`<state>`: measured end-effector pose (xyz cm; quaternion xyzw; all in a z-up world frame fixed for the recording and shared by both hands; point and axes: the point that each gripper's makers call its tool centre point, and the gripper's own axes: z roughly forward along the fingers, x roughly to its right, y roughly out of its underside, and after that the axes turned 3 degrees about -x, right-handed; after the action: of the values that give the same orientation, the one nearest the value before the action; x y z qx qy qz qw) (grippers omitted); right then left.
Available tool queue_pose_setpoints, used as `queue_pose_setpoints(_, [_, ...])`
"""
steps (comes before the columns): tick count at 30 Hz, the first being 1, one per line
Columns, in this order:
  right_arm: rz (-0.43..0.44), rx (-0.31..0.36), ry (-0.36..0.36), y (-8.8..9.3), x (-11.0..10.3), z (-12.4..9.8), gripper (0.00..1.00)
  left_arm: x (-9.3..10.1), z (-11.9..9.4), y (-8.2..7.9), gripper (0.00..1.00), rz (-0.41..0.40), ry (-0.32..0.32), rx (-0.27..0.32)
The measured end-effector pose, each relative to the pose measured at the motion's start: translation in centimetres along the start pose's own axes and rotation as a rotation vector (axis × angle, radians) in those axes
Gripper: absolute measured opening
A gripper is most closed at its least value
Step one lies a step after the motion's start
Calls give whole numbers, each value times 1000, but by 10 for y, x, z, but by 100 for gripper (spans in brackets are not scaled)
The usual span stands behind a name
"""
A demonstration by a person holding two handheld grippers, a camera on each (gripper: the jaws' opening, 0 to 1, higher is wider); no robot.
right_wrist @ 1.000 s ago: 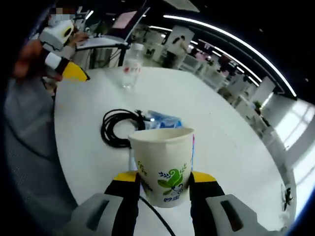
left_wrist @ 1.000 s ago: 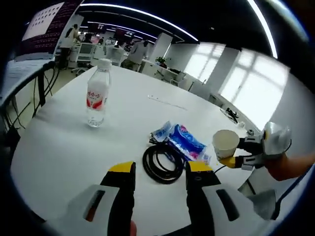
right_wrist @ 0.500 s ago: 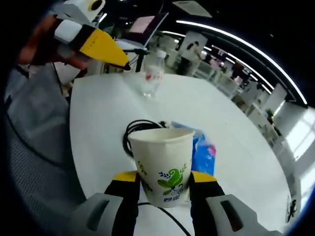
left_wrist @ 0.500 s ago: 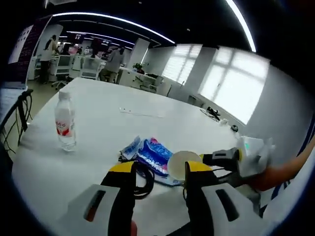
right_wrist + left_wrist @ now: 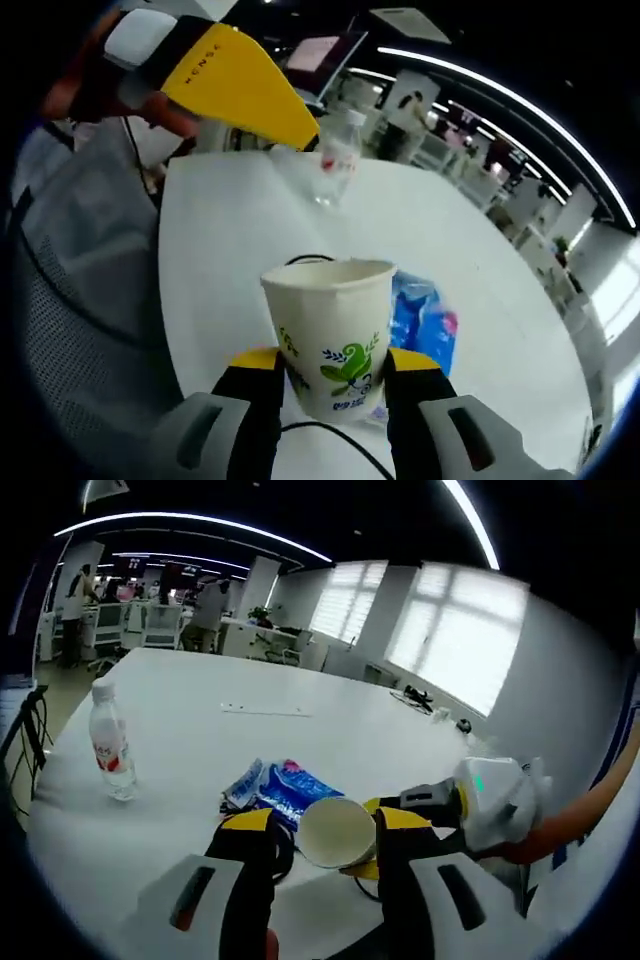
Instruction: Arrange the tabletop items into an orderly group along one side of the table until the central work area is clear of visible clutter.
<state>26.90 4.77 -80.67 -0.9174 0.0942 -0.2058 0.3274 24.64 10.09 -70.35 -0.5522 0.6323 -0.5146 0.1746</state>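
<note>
A white paper cup [image 5: 330, 335] with a green leaf print stands upright between the jaws of my right gripper [image 5: 330, 362], which is shut on it. In the left gripper view the same cup [image 5: 335, 832] shows its open mouth. It hangs between the spread jaws of my open left gripper [image 5: 327, 820], apart from both. My right gripper [image 5: 362, 837] reaches in from the right. A blue snack packet [image 5: 285, 785] [image 5: 425, 320] lies behind the cup, beside a black cable coil [image 5: 282, 848] that is mostly hidden. A water bottle [image 5: 108, 752] [image 5: 338, 160] stands apart. The yellow fingers [image 5: 240, 95] of my left gripper loom at upper left.
The white table [image 5: 200, 710] stretches far back, with a thin pen-like item [image 5: 265, 710] and small objects [image 5: 440, 712] near its far edge. A person's grey clothing [image 5: 70, 300] borders the table's near side. Desks and people stand in the background.
The cup in my right gripper has moved in between my left gripper's jaws. In the right gripper view the left gripper's yellow fingers have come closer and larger. Both cameras have swung.
</note>
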Motion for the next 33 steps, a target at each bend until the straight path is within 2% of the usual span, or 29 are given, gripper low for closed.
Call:
queue_pose_setpoints(9, [-39,15,-23,-8,-12,3,39,2,3,0,37,22,5,-8])
queue_pose_setpoints(16, [-46,31,-21,-12,-18,-1,39,11,10,14,37,39,32,-58])
queue_pose_setpoints(26, [-74,52,-13,-22,-20,-7,39,10,15,32,34,-13,58,-100])
queue_pose_setpoints(33, [-102,67,-14,-29,-23,-10,39,16,15,31,31,-34,70,-99])
